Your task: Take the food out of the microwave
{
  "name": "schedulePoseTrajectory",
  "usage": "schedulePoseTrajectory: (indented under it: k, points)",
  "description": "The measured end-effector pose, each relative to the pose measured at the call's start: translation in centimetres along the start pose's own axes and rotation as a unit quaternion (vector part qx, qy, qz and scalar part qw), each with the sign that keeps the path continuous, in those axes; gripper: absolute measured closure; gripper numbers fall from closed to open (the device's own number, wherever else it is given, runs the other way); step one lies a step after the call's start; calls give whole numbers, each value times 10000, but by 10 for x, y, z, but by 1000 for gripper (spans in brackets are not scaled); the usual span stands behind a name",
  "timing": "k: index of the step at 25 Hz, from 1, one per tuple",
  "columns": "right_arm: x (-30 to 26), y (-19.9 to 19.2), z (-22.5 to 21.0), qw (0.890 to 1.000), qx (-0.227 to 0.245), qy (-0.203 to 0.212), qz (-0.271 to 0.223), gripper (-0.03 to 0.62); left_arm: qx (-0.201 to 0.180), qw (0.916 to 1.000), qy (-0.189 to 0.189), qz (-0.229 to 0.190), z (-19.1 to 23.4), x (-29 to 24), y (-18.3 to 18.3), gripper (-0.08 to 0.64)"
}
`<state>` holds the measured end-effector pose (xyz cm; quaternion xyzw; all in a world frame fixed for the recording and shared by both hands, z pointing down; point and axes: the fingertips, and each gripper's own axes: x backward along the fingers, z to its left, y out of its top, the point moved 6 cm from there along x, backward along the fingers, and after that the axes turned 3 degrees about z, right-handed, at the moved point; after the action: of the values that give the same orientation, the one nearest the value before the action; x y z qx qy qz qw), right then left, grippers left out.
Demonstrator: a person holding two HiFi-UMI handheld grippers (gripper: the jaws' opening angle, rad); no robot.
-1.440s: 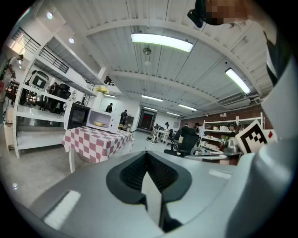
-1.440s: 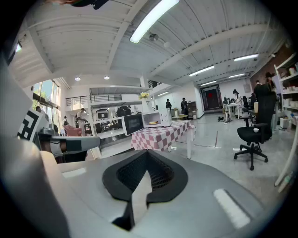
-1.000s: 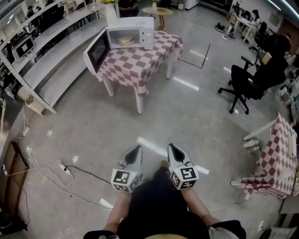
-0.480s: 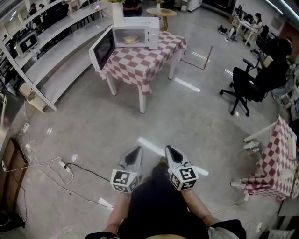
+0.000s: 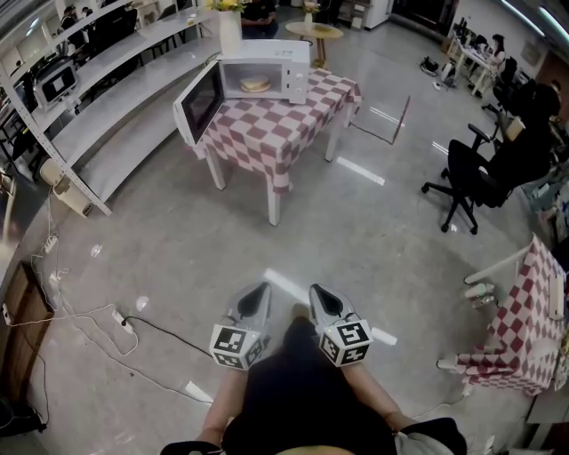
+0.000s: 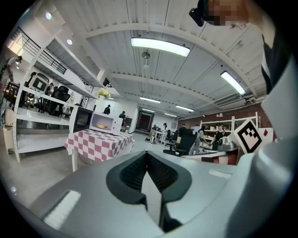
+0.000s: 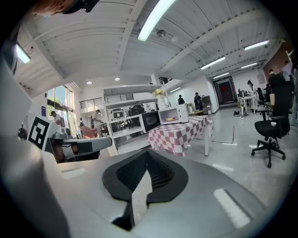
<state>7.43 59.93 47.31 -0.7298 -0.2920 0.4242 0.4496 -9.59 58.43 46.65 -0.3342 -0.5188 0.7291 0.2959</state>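
A white microwave [image 5: 267, 67] stands on a table with a red-and-white checked cloth [image 5: 283, 120] far ahead, its door [image 5: 199, 99] swung open to the left. Inside lies flat, pale yellow food [image 5: 255, 84]. The left gripper view also catches the microwave [image 6: 105, 123] and food [image 6: 102, 126] in the distance, as does the right gripper view, with microwave [image 7: 173, 114] and food [image 7: 170, 119]. My left gripper [image 5: 260, 288] and right gripper [image 5: 315, 290] are held side by side close to my body, several steps from the table. Both are shut on nothing.
White shelving [image 5: 107, 80] runs along the left wall. Cables and a power strip [image 5: 120, 318] lie on the floor at the left. A black office chair [image 5: 471, 173] stands at the right, a second checked table [image 5: 524, 311] nearer. A vase [image 5: 229, 27] stands behind the microwave.
The table and microwave have slid lower and rightwards in the head view and look slightly nearer. Both grippers stay shut, low and side by side.
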Motion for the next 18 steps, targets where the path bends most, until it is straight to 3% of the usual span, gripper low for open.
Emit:
schedulePoseTrajectory:
  k: [18]
  points:
    - [-67,39,-68,9999,52,104,79,592,154,9997,154,106,28,-85,12,549]
